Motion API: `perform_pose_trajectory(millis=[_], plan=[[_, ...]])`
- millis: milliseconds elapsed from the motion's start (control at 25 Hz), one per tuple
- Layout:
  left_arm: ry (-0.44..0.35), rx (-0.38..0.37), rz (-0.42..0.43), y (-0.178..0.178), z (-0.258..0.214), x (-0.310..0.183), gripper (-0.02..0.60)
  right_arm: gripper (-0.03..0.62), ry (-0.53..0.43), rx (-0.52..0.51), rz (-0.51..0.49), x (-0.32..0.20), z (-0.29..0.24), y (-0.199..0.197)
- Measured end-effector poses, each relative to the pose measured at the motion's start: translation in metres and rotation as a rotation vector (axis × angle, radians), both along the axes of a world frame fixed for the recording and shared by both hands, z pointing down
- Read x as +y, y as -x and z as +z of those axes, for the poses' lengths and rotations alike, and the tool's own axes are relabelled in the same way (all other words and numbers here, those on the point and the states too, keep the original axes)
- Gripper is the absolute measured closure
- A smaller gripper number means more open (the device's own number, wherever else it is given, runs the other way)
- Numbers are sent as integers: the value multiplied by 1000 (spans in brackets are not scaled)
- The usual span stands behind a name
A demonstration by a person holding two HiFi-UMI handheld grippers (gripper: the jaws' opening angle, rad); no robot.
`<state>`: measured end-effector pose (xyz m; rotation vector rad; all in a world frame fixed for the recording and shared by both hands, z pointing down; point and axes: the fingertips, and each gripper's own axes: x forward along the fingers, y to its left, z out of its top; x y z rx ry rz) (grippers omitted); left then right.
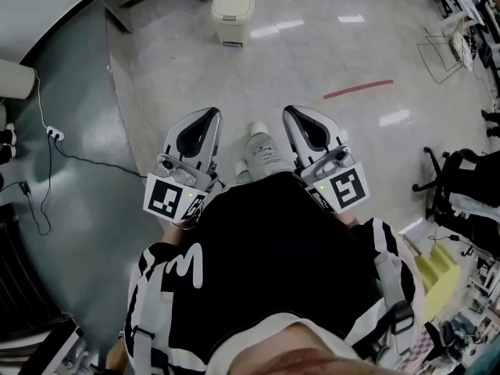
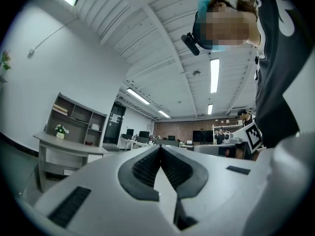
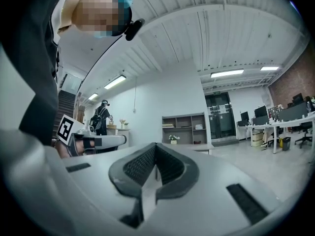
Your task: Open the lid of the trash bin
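Right gripper [image 3: 155, 150], jaws together, shelf unit [image 3: 185, 127] beyond

A glossy pale floor [image 1: 312, 61] carries a cream trash bin [image 1: 233, 12], lid down, near its far edge, a red strip [image 1: 358, 89] mid-floor, and a black cable [image 1: 86, 161] along the left.

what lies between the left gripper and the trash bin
Only bare grey floor, as the head view shows. The trash bin stands well ahead of the left gripper, lid down, with nothing between them.
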<state>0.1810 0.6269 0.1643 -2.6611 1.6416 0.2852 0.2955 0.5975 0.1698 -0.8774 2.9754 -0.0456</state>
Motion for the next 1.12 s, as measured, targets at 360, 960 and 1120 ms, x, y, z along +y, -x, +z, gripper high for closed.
perform_pose_trajectory(millis=[360, 960, 1120], plan=[[7, -3, -9, 10, 0, -27, 580, 585, -5, -6, -14, -29, 0, 9], [-22, -9, -45, 42, -6, -127, 580, 585, -27, -11, -61, -131, -5, 44], [-65, 1, -48, 48, -16, -157, 580, 585, -20, -12, -64, -163, -6, 51]])
